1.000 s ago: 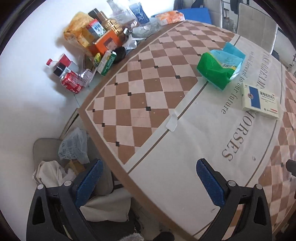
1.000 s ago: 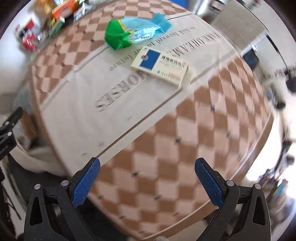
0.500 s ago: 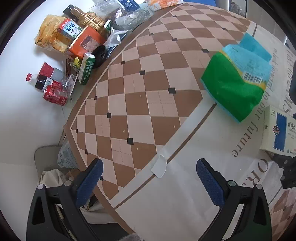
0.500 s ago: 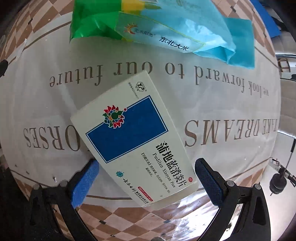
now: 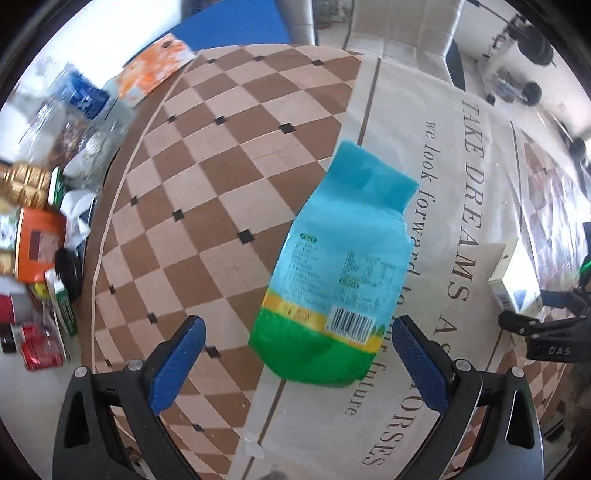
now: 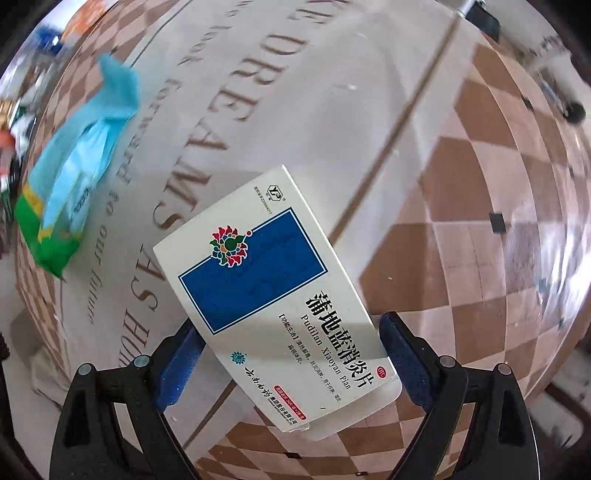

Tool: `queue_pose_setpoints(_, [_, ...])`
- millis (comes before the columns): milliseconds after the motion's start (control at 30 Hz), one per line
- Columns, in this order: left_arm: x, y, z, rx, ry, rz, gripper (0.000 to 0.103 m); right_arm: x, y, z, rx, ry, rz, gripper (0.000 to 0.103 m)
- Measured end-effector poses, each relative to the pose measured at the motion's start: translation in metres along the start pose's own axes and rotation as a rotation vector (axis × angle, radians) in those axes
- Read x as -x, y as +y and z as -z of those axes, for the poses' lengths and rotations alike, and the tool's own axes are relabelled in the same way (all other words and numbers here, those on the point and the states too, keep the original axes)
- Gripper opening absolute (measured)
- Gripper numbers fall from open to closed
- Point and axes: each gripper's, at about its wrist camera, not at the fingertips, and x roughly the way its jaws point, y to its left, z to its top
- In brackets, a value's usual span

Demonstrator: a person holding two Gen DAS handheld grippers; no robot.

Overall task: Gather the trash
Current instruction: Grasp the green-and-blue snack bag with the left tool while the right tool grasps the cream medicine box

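A crumpled snack bag, light blue with a green end, lies on the checkered tablecloth. My left gripper hangs above it, open, its blue pads either side of the green end and clear of it. A white medicine box with a blue panel lies flat near the lettered stripe. My right gripper straddles the box's near end; its jaws are closing, and the pads stand at the box's edges without clearly pressing. The bag also shows at the left of the right wrist view, and the box at the right of the left wrist view.
Clutter lines the table's left edge: an orange box, a red can, a gold bottle, plastic wrappers and an orange packet. A white chair stands beyond the far edge.
Both grippers swept across the table and rolled. The left one went from the table edge to above the bag. The right one came down over the medicine box and its jaws narrowed.
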Motion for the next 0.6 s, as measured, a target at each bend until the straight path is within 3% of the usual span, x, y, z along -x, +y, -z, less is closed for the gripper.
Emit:
queue_pose_setpoints(67, [-0.014,-0.007,-0.014,-0.057,0.037,0.003,0.103,0.007,-0.013,-0.012,-0.043,-0.009,-0.009,0.094])
queue_pose_setpoints(233, [-0.038,-0.019,-0.026,-0.077,0.127,0.076,0.103,0.015,-0.019,-0.035,-0.061,0.008,-0.013,0.094])
queue_pose_setpoints(433, [-0.056,-0.034,-0.026,-0.12,0.166,0.023,0.102,0.012,-0.01,-0.044,-0.01,0.055,0.0,0.098])
queue_pose_setpoints(600, [-0.05,-0.043,-0.024,-0.102,0.123,0.044,0.086,0.017,0.006,-0.034,0.026,0.031,0.035,0.098])
